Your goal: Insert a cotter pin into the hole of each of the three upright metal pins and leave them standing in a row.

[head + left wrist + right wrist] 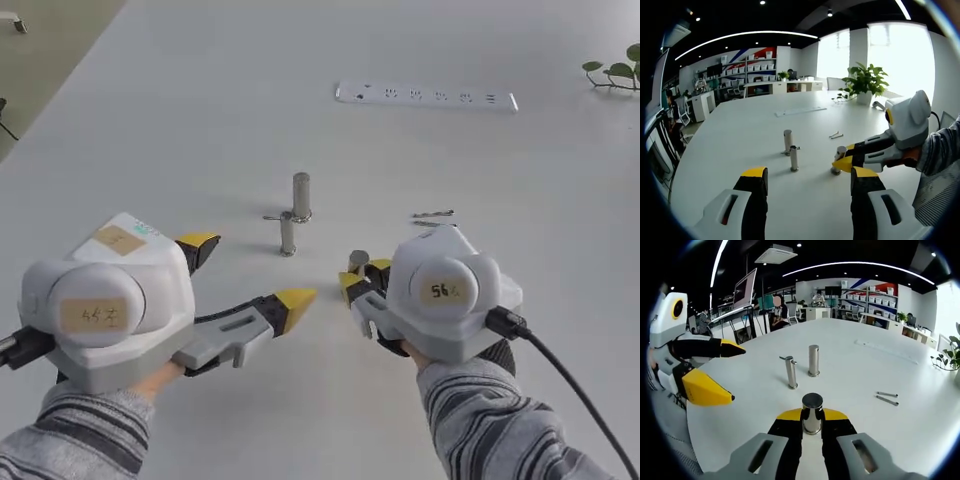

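Right tongs (812, 416) are clamped on the nearest metal pin (812, 407), which stands upright on the bench (200, 120), while the left tongs (248, 268) hang apart and empty at 9 o'clock of it. The middle pin (288, 235) appears to carry a cotter pin (272, 217), so I judge 1 of 3 done. The far pin (301, 197) looks bare, and 2 loose cotter pins (432, 214) lie at 1 o'clock of the right tongs.
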Demonstrator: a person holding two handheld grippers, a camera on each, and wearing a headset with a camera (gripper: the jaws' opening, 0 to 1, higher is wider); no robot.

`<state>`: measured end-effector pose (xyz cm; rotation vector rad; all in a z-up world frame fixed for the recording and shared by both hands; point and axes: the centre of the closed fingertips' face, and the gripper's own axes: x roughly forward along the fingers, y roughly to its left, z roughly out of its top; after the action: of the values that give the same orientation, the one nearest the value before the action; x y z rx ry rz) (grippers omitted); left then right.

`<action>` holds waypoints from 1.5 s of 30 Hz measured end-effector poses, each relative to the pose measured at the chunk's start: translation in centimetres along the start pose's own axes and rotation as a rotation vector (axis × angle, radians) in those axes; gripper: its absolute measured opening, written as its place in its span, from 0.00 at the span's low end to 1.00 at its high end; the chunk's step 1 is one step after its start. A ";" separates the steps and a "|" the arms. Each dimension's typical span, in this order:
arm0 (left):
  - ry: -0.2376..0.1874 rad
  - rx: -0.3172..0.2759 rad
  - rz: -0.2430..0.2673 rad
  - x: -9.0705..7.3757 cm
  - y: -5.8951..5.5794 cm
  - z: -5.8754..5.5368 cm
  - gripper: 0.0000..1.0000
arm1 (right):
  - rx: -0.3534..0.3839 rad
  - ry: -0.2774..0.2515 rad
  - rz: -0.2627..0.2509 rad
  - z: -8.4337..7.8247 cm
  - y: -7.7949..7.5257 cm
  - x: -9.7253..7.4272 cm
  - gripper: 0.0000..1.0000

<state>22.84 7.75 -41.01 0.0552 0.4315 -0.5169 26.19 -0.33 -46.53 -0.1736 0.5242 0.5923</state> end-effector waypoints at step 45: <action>0.038 0.019 -0.011 0.1 -0.5 -0.5 0.86 | -0.131 0.128 0.092 0.0 -7.4 -3.9 0.27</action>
<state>22.54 7.36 -41.48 0.0806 0.4641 -0.5319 27.66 -8.31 -44.42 -0.3147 0.6197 0.7090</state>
